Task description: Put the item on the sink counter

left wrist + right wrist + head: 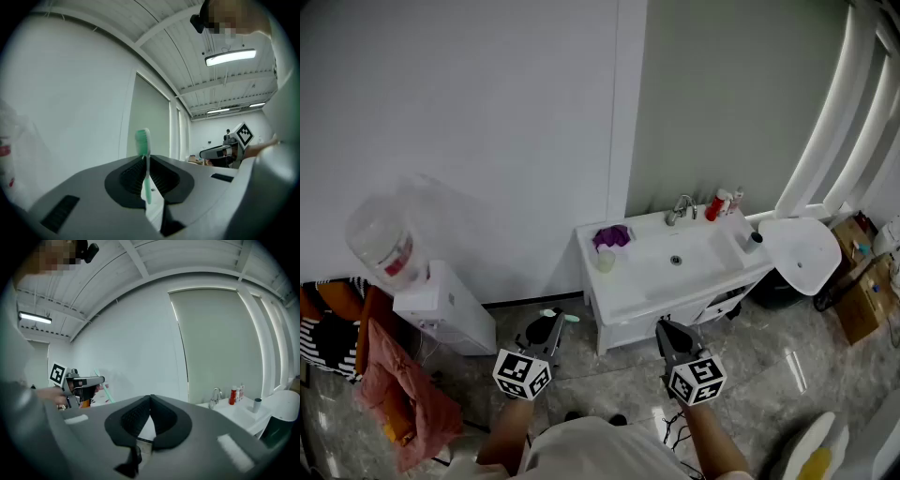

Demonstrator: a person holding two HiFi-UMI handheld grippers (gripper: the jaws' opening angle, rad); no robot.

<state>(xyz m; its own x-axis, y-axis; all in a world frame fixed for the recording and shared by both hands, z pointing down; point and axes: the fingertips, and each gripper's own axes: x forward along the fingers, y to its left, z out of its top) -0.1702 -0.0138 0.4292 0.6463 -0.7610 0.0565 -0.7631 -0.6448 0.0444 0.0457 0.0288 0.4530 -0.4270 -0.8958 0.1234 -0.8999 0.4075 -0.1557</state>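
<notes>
Left gripper (146, 177) jaws pinch the green toothbrush (143, 141) below its head, probably light, stiff and slick, apt to pivot unless held mid-handle; right gripper (150, 404) jaws pressed together, empty.

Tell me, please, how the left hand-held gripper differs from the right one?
The left hand-held gripper is shut on a green toothbrush; the right hand-held gripper is shut on nothing. The left stands off to the left of the sink counter, the right directly before it. Both carry marker cubes.
</notes>
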